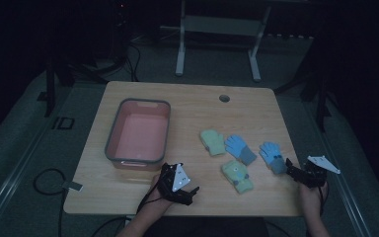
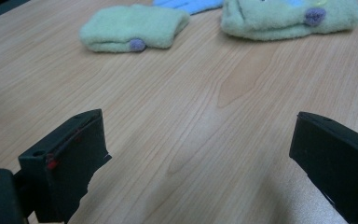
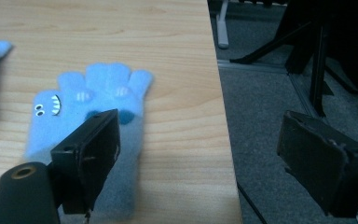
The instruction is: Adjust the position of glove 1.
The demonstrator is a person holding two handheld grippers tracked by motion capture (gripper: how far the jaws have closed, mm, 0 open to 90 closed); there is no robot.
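Note:
Four small gloves lie on the right half of the wooden table (image 1: 197,108): a green mitten (image 1: 212,142), a blue glove (image 1: 240,148), a second blue glove (image 1: 271,154) by the right edge, and a nearer green mitten (image 1: 237,176). My left gripper (image 1: 183,185) rests near the front edge, open and empty, left of the near mitten. In the left gripper view it (image 2: 198,135) faces both green mittens (image 2: 133,28) (image 2: 289,16). My right gripper (image 1: 296,170) is open at the right edge. One of its jaws hangs over the blue glove's cuff (image 3: 98,98), the other past the table edge.
A pink bin with a grey rim (image 1: 143,101) stands empty on the left half of the table. A round cable hole (image 1: 224,98) sits near the far edge. A metal frame (image 1: 217,29) stands beyond the table, and a cable (image 1: 44,180) loops on the floor at left.

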